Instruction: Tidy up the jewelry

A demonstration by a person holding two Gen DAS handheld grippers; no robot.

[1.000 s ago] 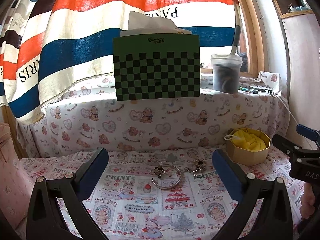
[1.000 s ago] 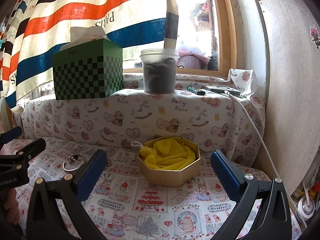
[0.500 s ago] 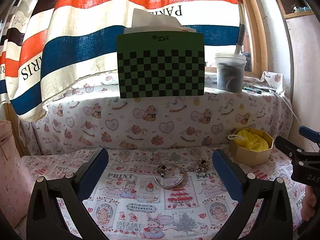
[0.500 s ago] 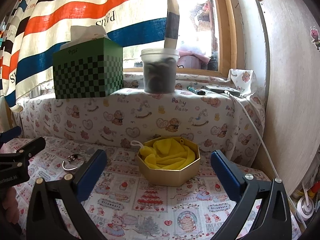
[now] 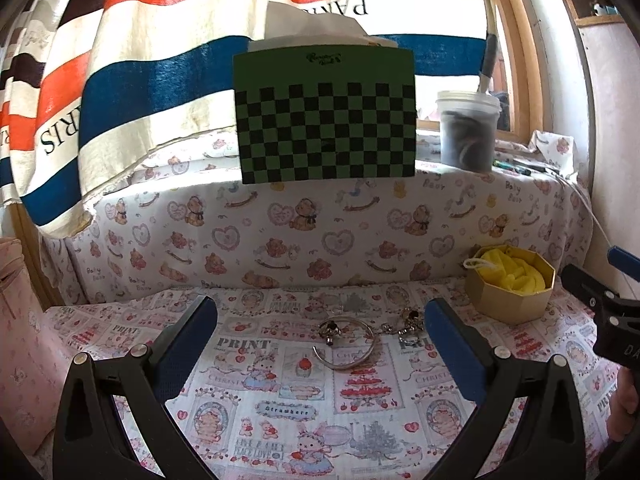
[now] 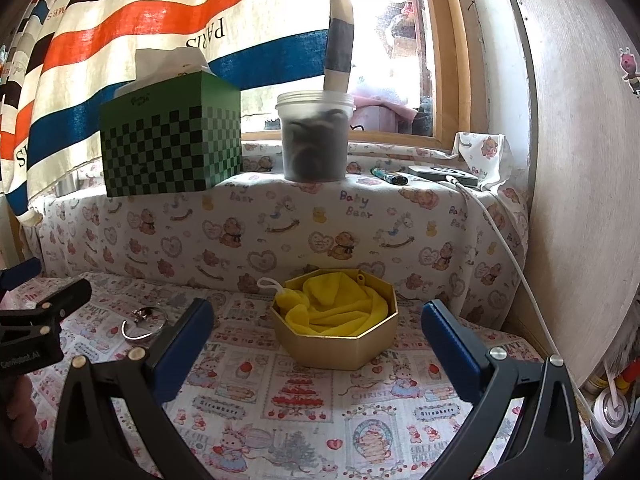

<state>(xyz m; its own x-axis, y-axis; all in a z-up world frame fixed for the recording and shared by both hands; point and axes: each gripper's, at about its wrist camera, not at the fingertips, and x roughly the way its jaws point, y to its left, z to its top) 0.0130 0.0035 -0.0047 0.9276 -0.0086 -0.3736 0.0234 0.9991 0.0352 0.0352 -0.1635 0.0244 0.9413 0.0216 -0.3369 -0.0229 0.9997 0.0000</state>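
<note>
The left claw [image 5: 320, 328] stood wide and empty above the printed surface [image 5: 296, 412]. Between its two blue fingers lay one silver bangle [image 5: 347, 345] with one ring [image 5: 330, 327] touching it, and one small cluster of jewelry [image 5: 408, 323] just beside. The right claw [image 6: 316, 332] was wide too, holding nothing, framing one gold octagonal box [image 6: 340, 350] lined with one yellow cloth [image 6: 336, 306].

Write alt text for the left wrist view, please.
A silver bangle and small jewelry pieces lie on a printed cloth between the open left tool; a gold box with yellow cloth sits right.
</note>
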